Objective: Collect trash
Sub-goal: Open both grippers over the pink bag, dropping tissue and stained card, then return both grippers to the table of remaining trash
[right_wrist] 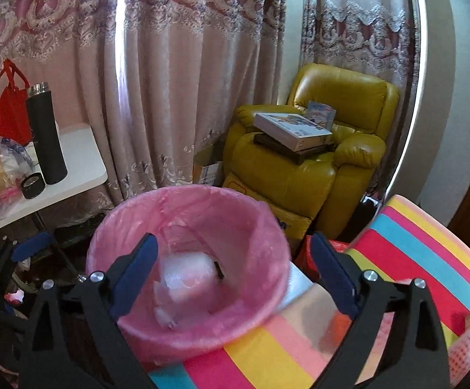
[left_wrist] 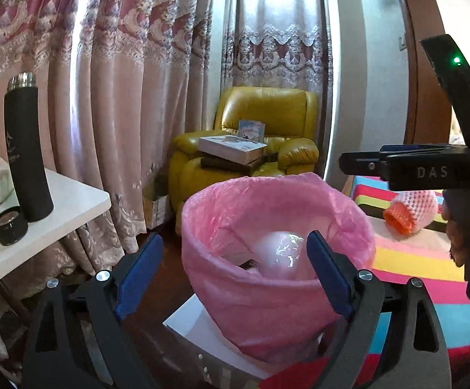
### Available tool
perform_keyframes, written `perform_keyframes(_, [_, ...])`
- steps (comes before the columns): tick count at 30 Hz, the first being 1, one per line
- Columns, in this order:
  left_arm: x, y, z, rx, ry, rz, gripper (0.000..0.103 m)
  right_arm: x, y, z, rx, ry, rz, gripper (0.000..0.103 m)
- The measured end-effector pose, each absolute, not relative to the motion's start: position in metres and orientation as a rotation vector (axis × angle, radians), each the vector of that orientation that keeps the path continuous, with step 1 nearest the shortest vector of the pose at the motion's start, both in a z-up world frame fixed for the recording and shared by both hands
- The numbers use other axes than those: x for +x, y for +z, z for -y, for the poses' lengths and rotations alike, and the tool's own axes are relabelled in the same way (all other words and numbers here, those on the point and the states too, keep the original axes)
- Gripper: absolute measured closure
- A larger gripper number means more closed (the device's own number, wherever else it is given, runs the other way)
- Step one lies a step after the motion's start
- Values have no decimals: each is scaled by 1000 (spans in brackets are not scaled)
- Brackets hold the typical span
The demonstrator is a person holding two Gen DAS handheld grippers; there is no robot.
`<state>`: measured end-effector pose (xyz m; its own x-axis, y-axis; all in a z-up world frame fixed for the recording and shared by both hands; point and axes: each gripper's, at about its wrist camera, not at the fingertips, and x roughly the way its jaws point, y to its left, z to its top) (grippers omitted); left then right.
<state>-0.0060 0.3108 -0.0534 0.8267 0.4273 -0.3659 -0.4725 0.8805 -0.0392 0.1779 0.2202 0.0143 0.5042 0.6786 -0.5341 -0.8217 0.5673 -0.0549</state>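
Both the left gripper (left_wrist: 231, 272) and right gripper (right_wrist: 231, 272) hang spread and holding nothing over the upright, mouth-up pink-lined bin (left_wrist: 277, 256), where a pale crumpled wrapper (right_wrist: 183, 283) (its long axis unclear) lies at the bottom.

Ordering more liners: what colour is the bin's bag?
Pink, translucent bin liner; clearest in the right wrist view.

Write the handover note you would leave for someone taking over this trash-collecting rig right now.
Left gripper: open, empty, in front of the pink-lined bin.
Right gripper: open, empty, above the bin.
Done: crumpled clear plastic lies inside the bin.
Left: the pink foam net sleeve with an orange one beside it remains on the striped cloth, right of the bin. Collect these next.
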Motion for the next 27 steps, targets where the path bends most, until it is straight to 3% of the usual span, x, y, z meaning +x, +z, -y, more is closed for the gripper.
perform_keyframes(2, [-4,-52,-301,-123,453,-360,16,174,16,-195,-310,908,-473,11])
perform_keyframes(4, [3,-49,-288,-117,419,-360,7,171,17,-166,-313,880,-457,11])
perform_keyframes(27, [134,-52,-142,27,81,-532,7,192,-14,171,-116,339,-547,11])
